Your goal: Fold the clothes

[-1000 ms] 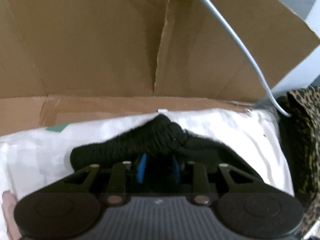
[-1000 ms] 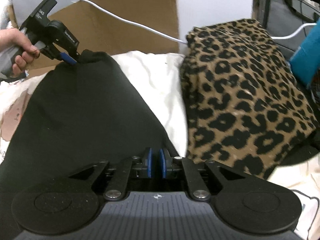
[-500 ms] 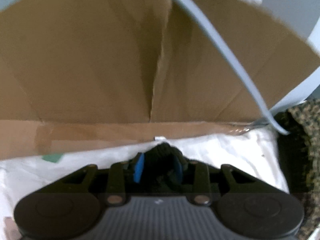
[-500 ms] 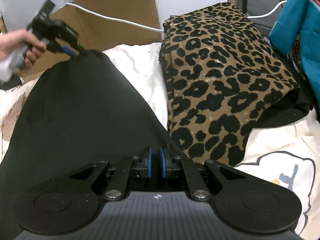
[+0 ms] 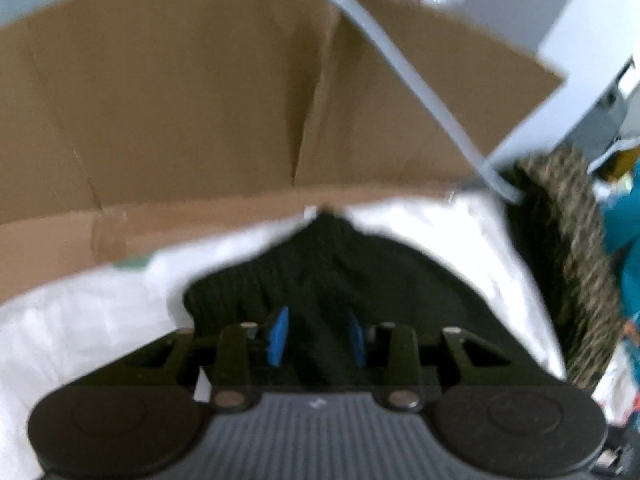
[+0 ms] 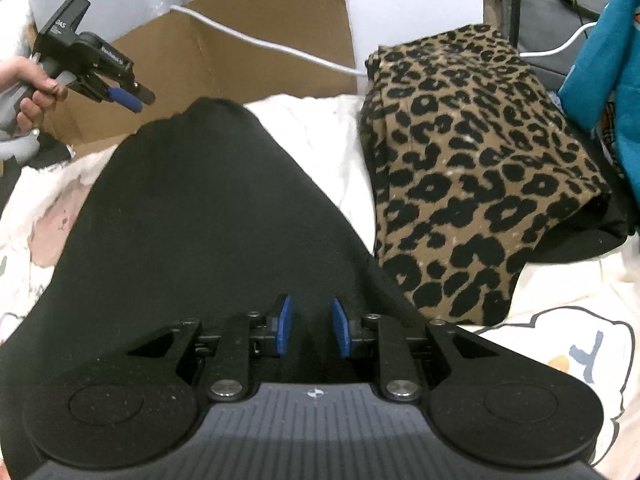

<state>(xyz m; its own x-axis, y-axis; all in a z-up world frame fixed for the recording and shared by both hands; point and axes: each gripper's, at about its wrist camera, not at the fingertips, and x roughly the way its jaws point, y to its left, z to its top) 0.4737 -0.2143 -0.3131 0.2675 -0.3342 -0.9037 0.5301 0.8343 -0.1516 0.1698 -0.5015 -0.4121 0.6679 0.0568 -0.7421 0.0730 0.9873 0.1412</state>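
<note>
Released black garment seemingly below both tongs

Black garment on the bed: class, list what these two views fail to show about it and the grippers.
- Black garment: its near edge is hidden behind the right gripper body in the right wrist view.
- Right gripper: jaws opening; whether its pads touch cloth is unclear.
- Left wrist view: motion blur smears the garment's texture near the left gripper.
- Leopard-print garment: its far side is cut off behind blue fabric.

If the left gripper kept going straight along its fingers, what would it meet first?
Most likely the black garment lying just ahead of the left gripper, its jaws apart and clear of the cloth; depth is unclear.
</note>
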